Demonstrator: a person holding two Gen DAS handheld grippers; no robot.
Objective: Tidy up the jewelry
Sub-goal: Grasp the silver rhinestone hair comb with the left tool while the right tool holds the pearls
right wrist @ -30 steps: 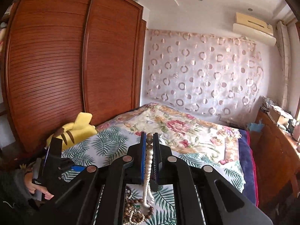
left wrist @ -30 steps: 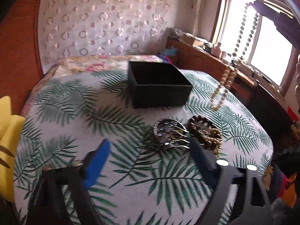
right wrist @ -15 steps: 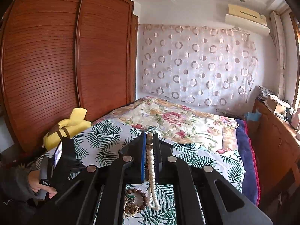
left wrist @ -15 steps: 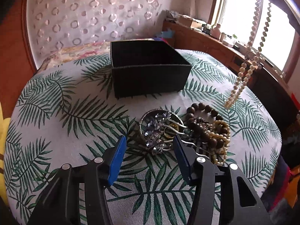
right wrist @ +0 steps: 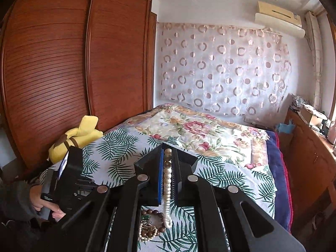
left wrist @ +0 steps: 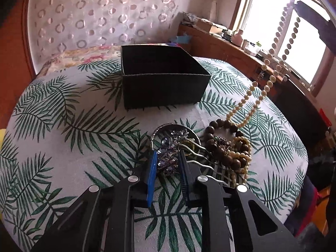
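A jewelled hair comb [left wrist: 170,142] with purple stones and wavy metal prongs lies on the palm-leaf cloth [left wrist: 84,126]. My left gripper [left wrist: 168,155] is closing on it, and its blue pads touch the stones on both sides. Right of the comb is a heap of brown wooden beads [left wrist: 220,126] and small cream beads [left wrist: 239,159]. My right gripper [right wrist: 168,155] is shut on a pearl necklace [right wrist: 167,189]. The pearl necklace [left wrist: 273,52] hangs from the upper right, and its low end reaches the heap. An open black box [left wrist: 163,84] stands behind the jewellery.
A person's hand [right wrist: 42,205] holds the left gripper's handle at the table's left. Behind the table are a bed with a floral cover [right wrist: 199,130], a yellow plush toy [right wrist: 79,134] and a wooden wardrobe [right wrist: 63,63]. A cluttered wooden sideboard [left wrist: 231,48] runs under the window.
The left gripper came forward and down over the hair comb, and its wide jaws narrowed onto it. The right gripper sank a little, so the necklace's end now reaches the bead heap.
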